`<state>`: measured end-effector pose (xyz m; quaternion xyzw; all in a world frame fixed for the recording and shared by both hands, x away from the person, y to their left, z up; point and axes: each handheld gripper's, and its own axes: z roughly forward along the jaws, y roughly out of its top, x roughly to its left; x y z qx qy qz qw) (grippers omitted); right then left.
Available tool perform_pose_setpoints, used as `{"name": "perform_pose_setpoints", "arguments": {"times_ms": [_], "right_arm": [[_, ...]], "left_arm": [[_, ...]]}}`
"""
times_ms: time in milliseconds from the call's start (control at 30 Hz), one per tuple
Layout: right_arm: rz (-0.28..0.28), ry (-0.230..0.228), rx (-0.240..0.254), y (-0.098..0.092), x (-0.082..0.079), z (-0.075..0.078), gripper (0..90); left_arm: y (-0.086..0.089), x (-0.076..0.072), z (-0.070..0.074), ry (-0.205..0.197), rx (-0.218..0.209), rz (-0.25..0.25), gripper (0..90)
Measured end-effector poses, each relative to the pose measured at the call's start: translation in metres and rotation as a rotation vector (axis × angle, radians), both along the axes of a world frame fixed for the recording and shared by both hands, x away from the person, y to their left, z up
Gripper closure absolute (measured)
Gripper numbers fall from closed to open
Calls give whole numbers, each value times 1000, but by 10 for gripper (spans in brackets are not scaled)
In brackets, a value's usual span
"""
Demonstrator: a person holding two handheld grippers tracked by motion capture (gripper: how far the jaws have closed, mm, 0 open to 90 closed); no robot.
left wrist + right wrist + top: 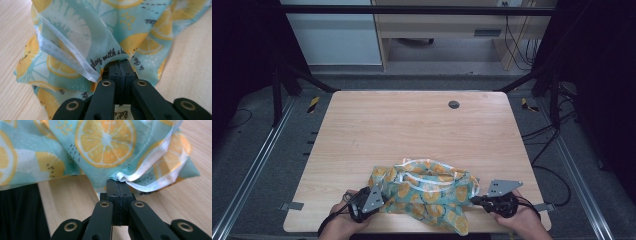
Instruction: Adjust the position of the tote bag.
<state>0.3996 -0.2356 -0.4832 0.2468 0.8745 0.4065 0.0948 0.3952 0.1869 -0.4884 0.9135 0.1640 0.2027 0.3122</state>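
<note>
Teal cloth (424, 192) printed with orange slices, white hem, bunched at near table (412, 125) edge. Cloth clamped by left gripper (379, 196) and right gripper (475, 200) at opposite sides. Light wood tabletop; grey floor (257, 145) beyond.

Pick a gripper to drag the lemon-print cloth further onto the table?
Right, probably. The right gripper pinches the cloth beside the corner overhanging the table edge; the left gripper holds cloth already on the wood.

The cloth (427, 192), low in the frame's centre, was pale teal printed with orange and yellow citrus slices, black script lettering and a white hem. The tabletop (412, 130) was light wood grain. Both grippers' jaws were black, with brass-coloured rivets.
</note>
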Motion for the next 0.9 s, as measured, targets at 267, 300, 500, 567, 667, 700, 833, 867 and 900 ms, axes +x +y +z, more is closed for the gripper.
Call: {"name": "perform_pose_setpoints", "arguments": {"times_ms": [267,300,500,567,667,700,833,867,900], "right_arm": [[-25,-18,-5,1,6,1,900],[-25,-18,-5,1,6,1,900],[-22,-19,5,1,5,3,900],[-20,-19,20,-2,1,5,856],[-47,-43,43,-10,-7,10,731],[-57,-46,48,-13,-9,11,682],[-87,-59,70,-21,-17,15,515],[-106,-74,84,-27,-22,18,426],[-106,-74,84,-27,-22,18,426]], "left_arm": [[-2,11,-1,5,-23,57,900],[-2,11,-1,5,-23,57,900],[5,9,1,23,-73,96,815],[8,6,3,21,-95,108,725],[14,0,9,23,-140,126,638],[16,-3,12,22,-157,136,598],[20,-9,18,24,-207,161,455],[23,-15,22,26,-242,175,387],[23,-15,22,26,-242,175,359]]}}
